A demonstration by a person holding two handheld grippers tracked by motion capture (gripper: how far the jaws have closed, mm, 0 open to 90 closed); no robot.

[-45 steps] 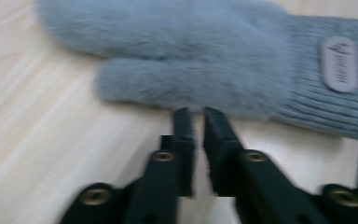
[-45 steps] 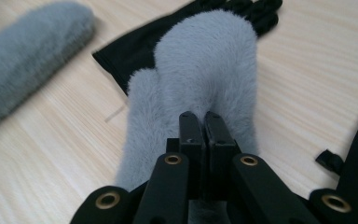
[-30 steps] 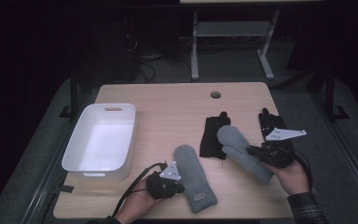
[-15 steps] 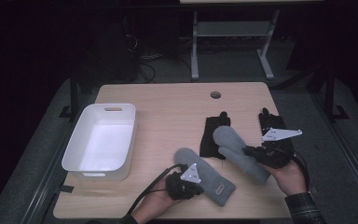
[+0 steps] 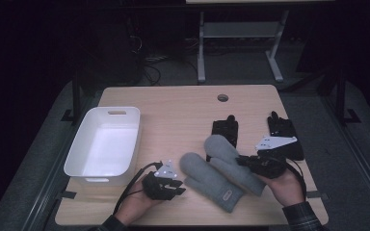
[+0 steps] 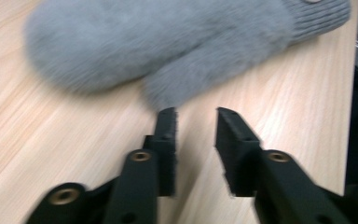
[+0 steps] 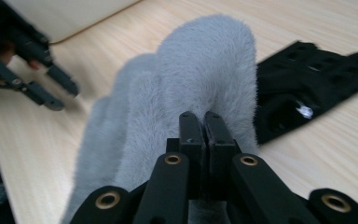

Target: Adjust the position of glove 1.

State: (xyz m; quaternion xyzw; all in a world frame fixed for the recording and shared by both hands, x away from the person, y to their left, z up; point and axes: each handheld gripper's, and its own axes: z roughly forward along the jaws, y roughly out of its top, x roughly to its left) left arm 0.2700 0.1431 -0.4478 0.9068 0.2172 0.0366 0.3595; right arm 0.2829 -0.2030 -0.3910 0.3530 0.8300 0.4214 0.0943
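pale wooden tabletop (image 5: 173, 110) under dim light. left tongs (image 6: 193, 116) have just been opening; their jaws stand spread and bare, just short of the near fuzzy grey mitten (image 6: 168, 42). right tongs (image 7: 199, 122) are pressed together, pinching the second fuzzy grey mitten (image 7: 209, 60), which lies ahead of them beside a black fingered glove (image 7: 307, 79). best to keep that pinch firm and lay this mitten squarely against its mate.

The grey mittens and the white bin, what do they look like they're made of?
Grey mittens: probably fleece or wool, matte and fuzzy, with a ribbed knit cuff in the left gripper view. White bin: likely moulded plastic, smooth with a slight sheen, rounded corners and a cut-out handle.
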